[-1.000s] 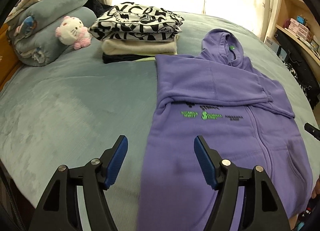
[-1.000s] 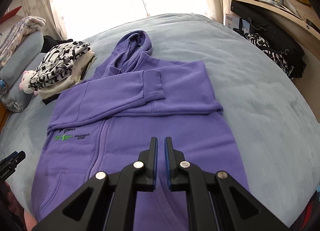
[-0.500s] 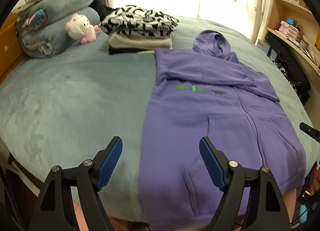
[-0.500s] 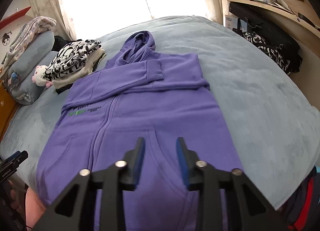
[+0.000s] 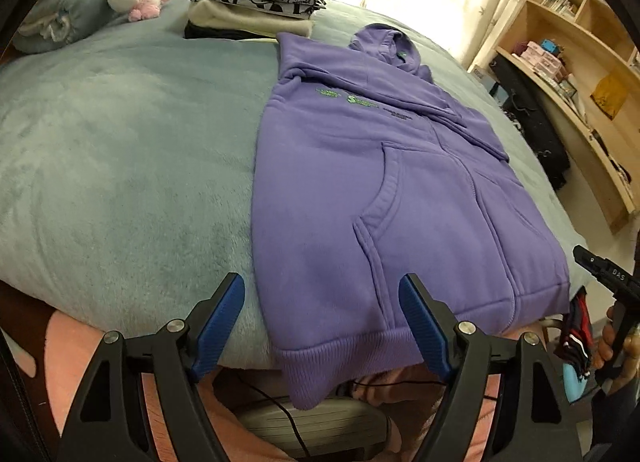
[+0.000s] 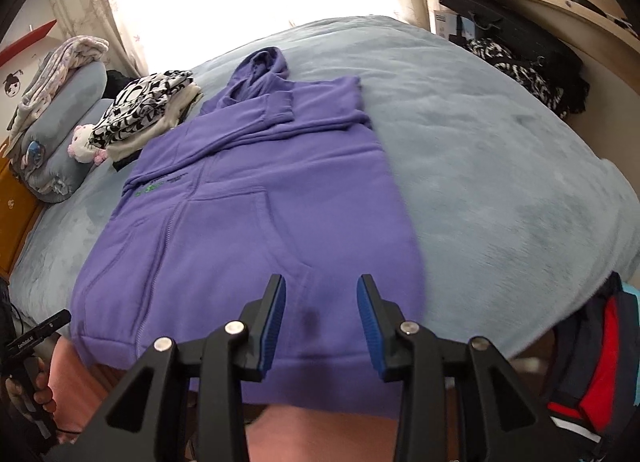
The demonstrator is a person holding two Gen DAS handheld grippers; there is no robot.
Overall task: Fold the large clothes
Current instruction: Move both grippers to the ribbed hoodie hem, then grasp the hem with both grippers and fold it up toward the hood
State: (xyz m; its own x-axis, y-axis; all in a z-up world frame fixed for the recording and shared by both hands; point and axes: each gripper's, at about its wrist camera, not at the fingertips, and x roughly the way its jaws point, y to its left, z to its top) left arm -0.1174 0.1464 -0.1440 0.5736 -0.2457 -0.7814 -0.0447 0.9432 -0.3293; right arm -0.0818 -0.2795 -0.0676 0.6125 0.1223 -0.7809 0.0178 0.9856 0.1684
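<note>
Purple zip-front hooded sweatshirt (image 5: 384,197) is lying flat on the grey-blue plush bed (image 5: 120,165), its long axis running hem-near to hood-far, sleeves crossed over the chest, the ribbed hem hanging over the bed edge and its small green chest lettering too small to read. Left gripper (image 5: 322,326) is hovering wide open at the hem's left corner, while right gripper (image 6: 322,322) is hovering partly open over a dark spot near the hem, seen only in the right wrist view.
</note>
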